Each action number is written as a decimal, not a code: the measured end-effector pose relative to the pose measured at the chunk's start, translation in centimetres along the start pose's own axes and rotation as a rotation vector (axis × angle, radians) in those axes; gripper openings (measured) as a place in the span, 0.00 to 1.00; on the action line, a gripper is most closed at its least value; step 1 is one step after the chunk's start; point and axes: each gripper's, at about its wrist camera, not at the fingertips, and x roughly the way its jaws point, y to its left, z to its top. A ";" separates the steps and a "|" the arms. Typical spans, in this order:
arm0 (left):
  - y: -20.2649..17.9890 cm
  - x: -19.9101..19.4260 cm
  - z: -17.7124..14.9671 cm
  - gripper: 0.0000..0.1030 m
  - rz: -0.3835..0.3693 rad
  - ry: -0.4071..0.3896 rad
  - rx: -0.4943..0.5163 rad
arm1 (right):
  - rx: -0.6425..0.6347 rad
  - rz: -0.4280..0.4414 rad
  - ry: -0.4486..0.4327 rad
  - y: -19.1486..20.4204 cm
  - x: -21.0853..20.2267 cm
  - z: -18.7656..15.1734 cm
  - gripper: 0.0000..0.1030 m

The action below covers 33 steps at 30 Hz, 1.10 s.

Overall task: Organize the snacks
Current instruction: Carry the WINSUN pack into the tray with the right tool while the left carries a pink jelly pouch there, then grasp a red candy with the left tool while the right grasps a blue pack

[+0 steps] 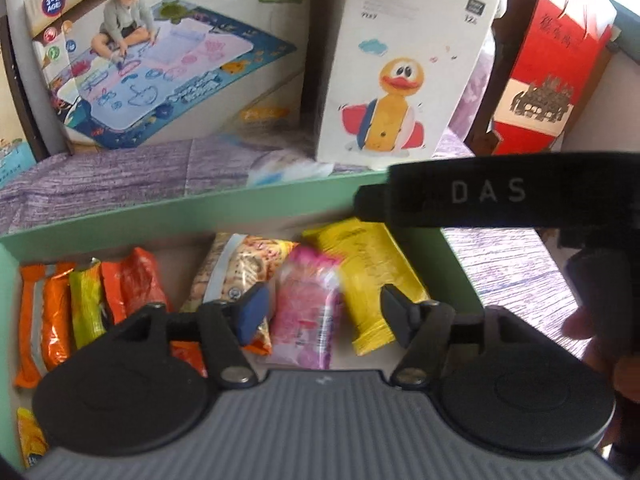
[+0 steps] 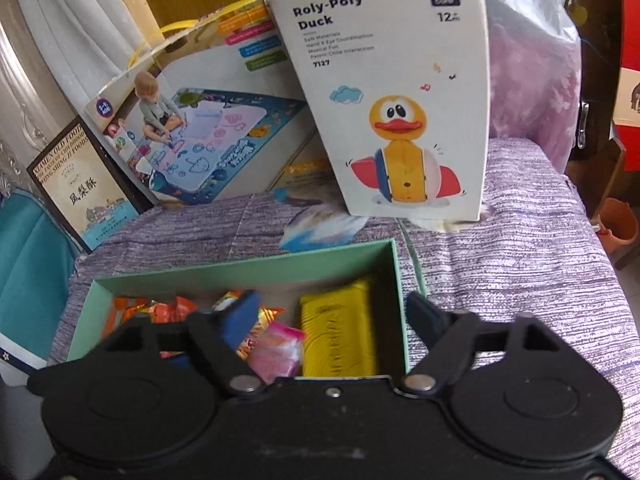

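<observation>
1. Hovering over the green box (image 1: 160, 216), the left gripper (image 1: 320, 308) has its jaws apart and nothing between them; the pink packet (image 1: 304, 312) lies below the gap, its print too blurred to read.
2. Right gripper (image 2: 328, 320) — jaws also apart and empty — hangs above the box's near right corner, hiding the near ends of the yellow packet (image 2: 340, 332) and the orange packets (image 1: 52, 312).
3. Readable writing: "Roly-Poly Duck", "7127" on the white carton (image 2: 400, 100) — standing far behind the box on the purple cloth (image 2: 520, 248).
4. "DAS" marks a black bar (image 1: 488, 192) at right.
</observation>
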 end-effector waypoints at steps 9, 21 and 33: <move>-0.7 -2.9 -0.4 0.95 0.004 -0.026 0.004 | 0.004 -0.013 -0.034 0.1 -4.0 -1.4 1.00; -0.2 -10.1 -5.4 1.00 0.040 -0.032 0.030 | 0.017 0.026 -0.047 0.9 -11.5 -6.4 1.00; 2.3 -12.0 -13.0 1.00 0.087 0.071 -0.048 | 0.059 0.051 0.010 1.6 -13.9 -13.0 1.00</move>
